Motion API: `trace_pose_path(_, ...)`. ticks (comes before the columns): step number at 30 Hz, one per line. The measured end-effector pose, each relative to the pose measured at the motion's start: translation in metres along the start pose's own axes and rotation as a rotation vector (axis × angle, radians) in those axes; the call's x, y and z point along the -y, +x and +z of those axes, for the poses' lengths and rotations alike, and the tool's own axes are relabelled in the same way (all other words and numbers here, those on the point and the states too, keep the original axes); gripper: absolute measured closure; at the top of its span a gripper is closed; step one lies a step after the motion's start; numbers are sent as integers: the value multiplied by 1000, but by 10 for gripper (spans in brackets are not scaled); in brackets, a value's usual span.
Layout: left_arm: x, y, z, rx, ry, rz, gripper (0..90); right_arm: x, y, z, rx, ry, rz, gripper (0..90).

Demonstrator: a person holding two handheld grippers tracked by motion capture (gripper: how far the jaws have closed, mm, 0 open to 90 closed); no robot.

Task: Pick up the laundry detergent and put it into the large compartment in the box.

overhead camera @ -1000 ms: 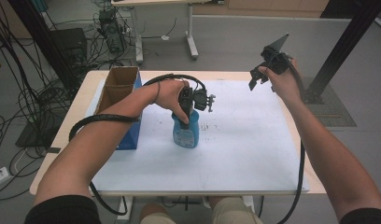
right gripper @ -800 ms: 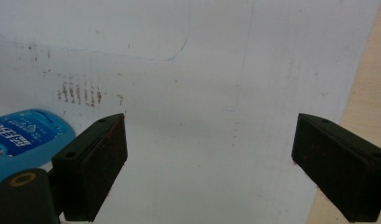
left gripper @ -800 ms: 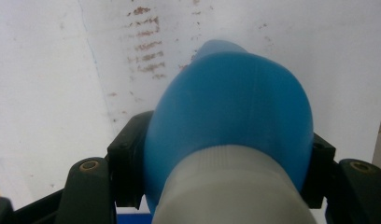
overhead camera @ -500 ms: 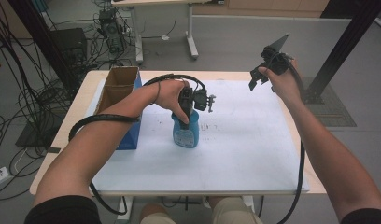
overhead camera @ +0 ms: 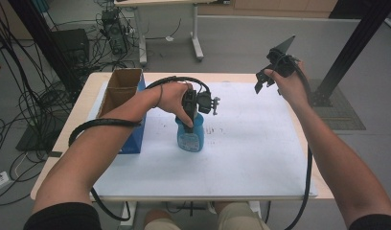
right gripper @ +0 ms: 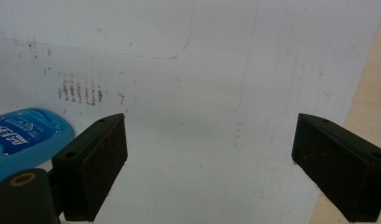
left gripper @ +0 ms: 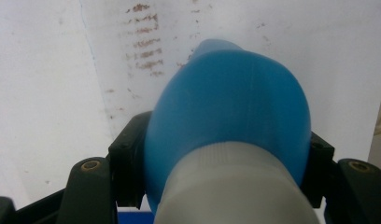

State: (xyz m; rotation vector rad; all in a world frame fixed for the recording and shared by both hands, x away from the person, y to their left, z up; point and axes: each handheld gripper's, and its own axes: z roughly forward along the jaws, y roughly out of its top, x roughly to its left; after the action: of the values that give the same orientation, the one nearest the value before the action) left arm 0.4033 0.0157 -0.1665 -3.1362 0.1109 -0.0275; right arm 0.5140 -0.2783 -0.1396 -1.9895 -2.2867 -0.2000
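Note:
A blue bottle (overhead camera: 190,135) with a printed label stands upright on the white sheet (overhead camera: 241,143) near the table's middle. My left gripper (overhead camera: 189,120) comes down on it from above and is shut on its upper part. In the left gripper view the black pads (left gripper: 128,158) press both sides of the blue bottle (left gripper: 230,112) just below its pale cap. My right gripper (overhead camera: 261,82) hangs in the air over the table's far right, open and empty. In the right gripper view its wide-apart fingers (right gripper: 93,163) frame bare sheet, with the blue bottle (right gripper: 25,135) at the left edge.
An open cardboard box (overhead camera: 118,91) with a blue side stands at the table's left, close to my left forearm. Faint brown marks (right gripper: 81,92) stain the sheet beyond the bottle. Cables trail from both grippers. A black post (overhead camera: 356,43) rises at the right, off the table.

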Motion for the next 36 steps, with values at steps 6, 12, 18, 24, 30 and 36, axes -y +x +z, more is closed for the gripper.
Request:
trace_pose_path(6, 3, 1, -2, 14, 2, -38, 363, 1, 3, 0, 3, 1, -10, 106)
trace_pose_path(12, 4, 5, -10, 35, 7, -88, 363, 2, 5, 0, 0, 0, -12, 106)
trace_pose_path(18, 2, 2, -24, 18, 34, -147, 364, 6, 6, -3, -7, -5, -19, 106)
trace_pose_path(24, 4, 2, -45, 12, 41, -223, 363, 11, 5, -6, -13, -8, -24, 106)
trace_pose_path(30, 12, 3, -70, -7, 48, -334, 363, 15, 7, -8, -24, -6, -36, 106)
trace_pose_path(36, 20, 7, -109, -38, 61, -498, 363, 18, 7, -10, -37, -10, -51, 106)
